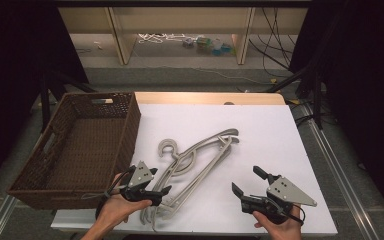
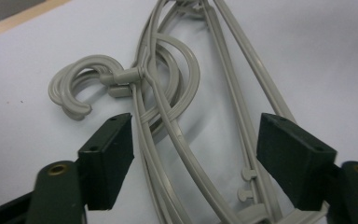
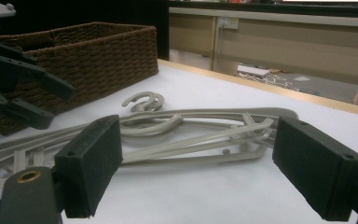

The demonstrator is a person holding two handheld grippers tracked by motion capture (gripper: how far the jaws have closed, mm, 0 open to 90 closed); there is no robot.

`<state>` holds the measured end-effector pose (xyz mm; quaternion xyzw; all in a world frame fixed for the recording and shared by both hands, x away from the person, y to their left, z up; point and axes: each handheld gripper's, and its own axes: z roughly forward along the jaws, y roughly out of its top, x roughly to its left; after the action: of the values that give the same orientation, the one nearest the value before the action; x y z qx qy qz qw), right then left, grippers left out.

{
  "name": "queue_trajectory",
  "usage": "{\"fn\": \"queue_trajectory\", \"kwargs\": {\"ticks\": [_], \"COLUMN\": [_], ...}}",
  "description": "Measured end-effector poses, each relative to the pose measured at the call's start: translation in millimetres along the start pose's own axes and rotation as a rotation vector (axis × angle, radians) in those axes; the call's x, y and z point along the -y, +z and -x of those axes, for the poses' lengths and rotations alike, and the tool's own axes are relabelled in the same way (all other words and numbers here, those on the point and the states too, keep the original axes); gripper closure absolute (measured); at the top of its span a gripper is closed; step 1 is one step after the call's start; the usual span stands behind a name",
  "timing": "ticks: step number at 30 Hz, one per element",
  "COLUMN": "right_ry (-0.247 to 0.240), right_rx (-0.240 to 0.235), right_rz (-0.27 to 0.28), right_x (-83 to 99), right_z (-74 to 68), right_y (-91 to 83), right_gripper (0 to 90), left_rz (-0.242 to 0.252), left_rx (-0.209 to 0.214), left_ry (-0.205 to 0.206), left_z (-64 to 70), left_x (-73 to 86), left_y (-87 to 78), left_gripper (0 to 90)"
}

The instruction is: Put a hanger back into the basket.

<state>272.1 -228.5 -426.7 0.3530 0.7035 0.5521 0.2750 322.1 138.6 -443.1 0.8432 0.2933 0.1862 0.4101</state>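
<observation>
A pile of grey plastic clothes hangers lies tangled in the middle of the white table, hooks toward the basket. My left gripper is open at the pile's near end. In the left gripper view its jaws straddle the hanger bars without touching them, with a hook just beyond. My right gripper is open over bare table to the right of the pile, holding nothing. The right gripper view looks between its jaws at the hangers, with the left gripper at far left.
A brown wicker basket stands at the table's left edge, with nothing seen in it; it is also at the back left in the right gripper view. The white tabletop has bare room right of the hangers. Shelving and cables lie beyond the table.
</observation>
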Motion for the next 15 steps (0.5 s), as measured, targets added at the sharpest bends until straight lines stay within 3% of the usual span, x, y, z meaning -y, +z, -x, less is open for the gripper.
{"fn": "queue_trajectory", "kwargs": {"ticks": [1,2,3,4,5,7,8,13,15], "right_ry": [0.0,-0.001,-0.001,-0.001,0.001,0.003,0.0,0.001,0.001], "right_rx": [-0.001,-0.005,-0.003,-0.007,-0.006,-0.008,-0.002,-0.008,-0.02], "right_rz": [0.0,0.0,0.005,0.009,0.015,0.017,0.009,0.011,0.017], "right_x": [-0.1,-0.4,-0.2,0.3,0.6,0.1,-0.2,-0.4,0.0], "right_z": [0.1,0.2,0.0,0.2,0.1,0.6,0.4,0.1,-0.4], "right_y": [0.2,0.4,0.8,1.2,1.7,1.3,0.6,0.9,1.3], "right_gripper": [16.7,16.9,16.9,17.0,17.0,17.1,17.1,17.2,17.3], "left_rz": [0.0,-0.046,-0.093,-0.104,-0.123,-0.135,-0.145,-0.157,-0.179], "left_rx": [0.0,0.003,0.006,0.01,0.011,0.007,0.013,0.018,0.012], "left_ry": [0.0,0.007,0.04,0.047,0.023,0.021,-0.004,-0.041,-0.007], "left_z": [0.0,-0.3,-2.4,-3.0,-2.8,-3.8,-6.0,-10.7,-12.2], "left_x": [0.0,-2.9,-5.3,-6.3,-6.7,-7.2,-8.2,-12.5,-16.8], "left_y": [0.0,6.9,9.7,12.2,16.6,19.5,23.7,29.5,34.3], "left_gripper": [32.3,34.0,35.1,36.8,37.3,39.4,41.6,47.0,49.0]}}
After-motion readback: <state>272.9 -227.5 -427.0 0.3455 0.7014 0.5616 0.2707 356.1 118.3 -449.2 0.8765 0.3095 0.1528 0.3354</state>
